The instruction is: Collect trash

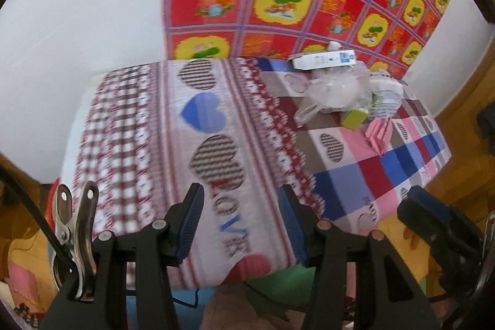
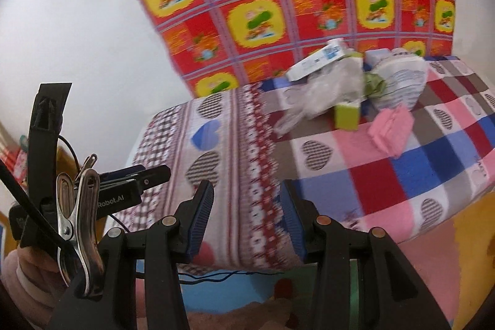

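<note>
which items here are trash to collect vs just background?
Job:
white carton
clear plastic bag
green box
pink paper
striped white bag

Background:
heart-print cover
red patterned cloth
white wall

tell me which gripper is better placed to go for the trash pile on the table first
Right, probably. Both the right gripper and left gripper are open and empty, but the clear plastic bag and green box sit nearer in the right wrist view, farther off to the side in the left.
</note>
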Available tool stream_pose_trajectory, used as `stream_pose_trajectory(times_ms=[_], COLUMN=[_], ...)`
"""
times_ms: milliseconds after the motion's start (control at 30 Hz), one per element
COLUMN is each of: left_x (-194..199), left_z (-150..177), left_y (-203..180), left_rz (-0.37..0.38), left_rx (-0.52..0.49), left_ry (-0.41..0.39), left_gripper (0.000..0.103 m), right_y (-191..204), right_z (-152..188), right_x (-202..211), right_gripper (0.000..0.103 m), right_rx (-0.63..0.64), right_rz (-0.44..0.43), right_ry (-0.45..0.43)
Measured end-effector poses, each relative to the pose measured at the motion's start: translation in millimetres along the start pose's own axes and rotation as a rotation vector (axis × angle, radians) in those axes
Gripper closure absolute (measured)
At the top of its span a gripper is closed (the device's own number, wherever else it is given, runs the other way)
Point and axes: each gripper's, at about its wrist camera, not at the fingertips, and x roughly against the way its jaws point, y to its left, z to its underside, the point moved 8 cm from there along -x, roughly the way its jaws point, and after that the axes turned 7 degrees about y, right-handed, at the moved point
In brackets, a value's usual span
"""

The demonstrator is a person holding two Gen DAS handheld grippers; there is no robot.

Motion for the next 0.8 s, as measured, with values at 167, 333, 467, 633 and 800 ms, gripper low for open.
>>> stream_pose_trajectory(times_ms=[167, 333, 467, 633, 800], left_x=[-16, -31, -41, -50, -60], left_z=[-28, -47, -54, -60, -73], left_y=[-20, -37, -52, -73, -93], left_rz=[0.032, 0.059, 0.082, 0.095, 0.089], left_rx=[-0.052, -0.098, -0.125, -0.156, -0.153], left_ry=[0.006, 0.027, 0.049, 0.058, 0.06], left_gripper=[0.05, 0.05, 0.05, 0.05, 0.05], right_y=[-29, -56, -79, -111, -145], right_z=[-14, -21, -23, -27, -37], right_x=[-5, -10, -13, -15, -17], right_gripper=[0.057, 0.057, 0.057, 0.057, 0.057], right_rx=[-0.071, -0.134, -0.175, -0.208, -0.217], right_rz=[0.04, 0.076, 0.104, 0.132, 0.124], right_ry=[-0.015, -0.024, -0.015, -0.01, -0.004])
